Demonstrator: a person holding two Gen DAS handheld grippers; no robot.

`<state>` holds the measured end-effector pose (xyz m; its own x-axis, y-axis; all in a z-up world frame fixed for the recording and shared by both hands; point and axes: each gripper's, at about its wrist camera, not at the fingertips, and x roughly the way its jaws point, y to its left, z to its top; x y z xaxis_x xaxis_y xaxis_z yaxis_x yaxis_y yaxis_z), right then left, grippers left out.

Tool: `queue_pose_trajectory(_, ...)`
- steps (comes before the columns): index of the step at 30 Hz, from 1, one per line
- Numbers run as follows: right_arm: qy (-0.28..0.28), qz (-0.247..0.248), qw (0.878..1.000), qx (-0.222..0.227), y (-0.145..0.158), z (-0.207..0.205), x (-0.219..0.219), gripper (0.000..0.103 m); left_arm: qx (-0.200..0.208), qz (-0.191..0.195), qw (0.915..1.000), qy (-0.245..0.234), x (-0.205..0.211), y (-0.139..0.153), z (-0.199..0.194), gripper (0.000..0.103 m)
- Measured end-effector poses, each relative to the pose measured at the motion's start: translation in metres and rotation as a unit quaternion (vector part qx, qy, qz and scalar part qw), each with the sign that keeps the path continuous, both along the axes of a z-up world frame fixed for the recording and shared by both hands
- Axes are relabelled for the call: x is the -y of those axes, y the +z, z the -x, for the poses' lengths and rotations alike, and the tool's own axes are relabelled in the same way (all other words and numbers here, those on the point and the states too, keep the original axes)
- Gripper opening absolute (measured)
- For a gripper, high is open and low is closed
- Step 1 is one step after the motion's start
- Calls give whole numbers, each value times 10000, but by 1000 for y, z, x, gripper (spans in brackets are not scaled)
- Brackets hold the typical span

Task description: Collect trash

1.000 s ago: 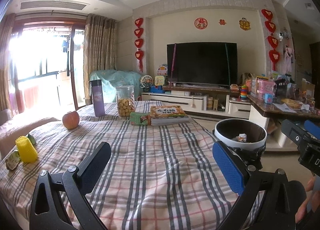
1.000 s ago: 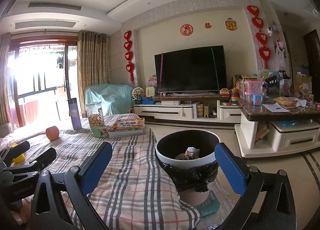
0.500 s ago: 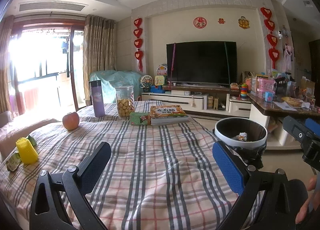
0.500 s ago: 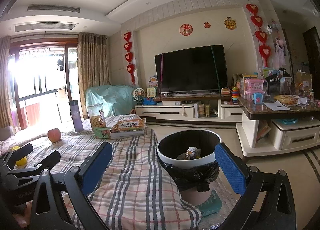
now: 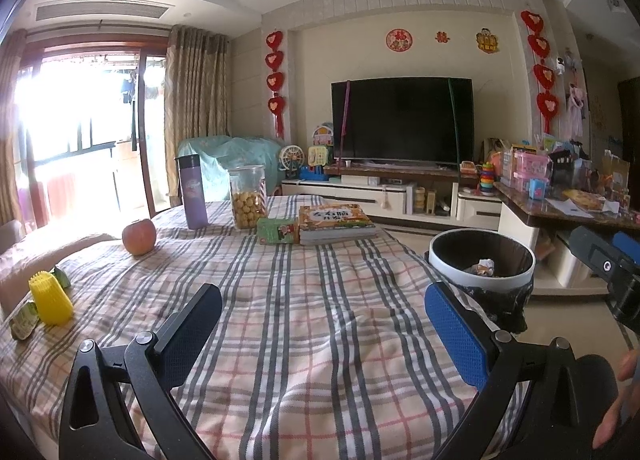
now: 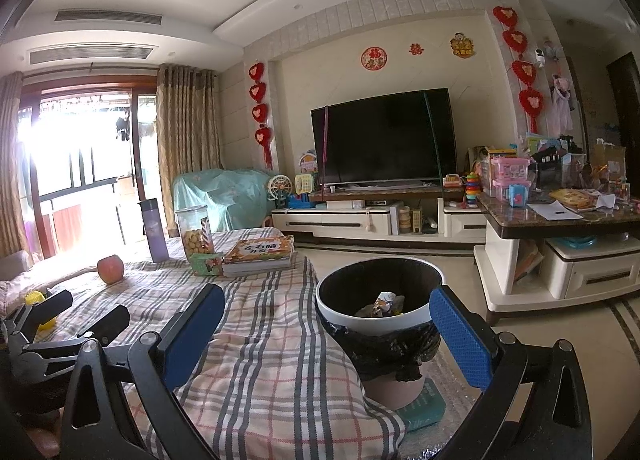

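A white-rimmed trash bin point(image 5: 482, 260) with a black liner stands at the table's right edge; crumpled trash point(image 6: 384, 302) lies inside it. It also shows in the right wrist view point(image 6: 378, 312). Small green wrappers point(image 5: 24, 322) lie at the table's left edge beside a yellow ridged cup point(image 5: 50, 296). My left gripper point(image 5: 322, 324) is open and empty above the plaid tablecloth point(image 5: 312, 340). My right gripper point(image 6: 326, 330) is open and empty, in front of the bin. The left gripper also shows in the right wrist view point(image 6: 86, 312).
On the table's far side are an apple point(image 5: 139, 236), a purple bottle point(image 5: 193, 191), a jar of snacks point(image 5: 248, 201), a green box point(image 5: 277, 230) and stacked books point(image 5: 336, 223). A TV stand point(image 6: 380, 215) and a cluttered side counter point(image 6: 560, 219) lie beyond.
Both views have risen and tilted slightly. Both grippers stay open and empty.
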<state>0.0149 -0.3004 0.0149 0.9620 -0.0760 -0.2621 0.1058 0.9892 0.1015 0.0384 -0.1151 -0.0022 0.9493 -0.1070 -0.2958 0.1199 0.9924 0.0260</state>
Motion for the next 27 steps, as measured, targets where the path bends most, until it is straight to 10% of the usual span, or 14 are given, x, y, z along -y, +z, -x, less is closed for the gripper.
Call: queue_pose_trajectory(27,71,-104,9999,-70,-7,0,2,103,-77,-1,10000,-52,1,-6,-5,102)
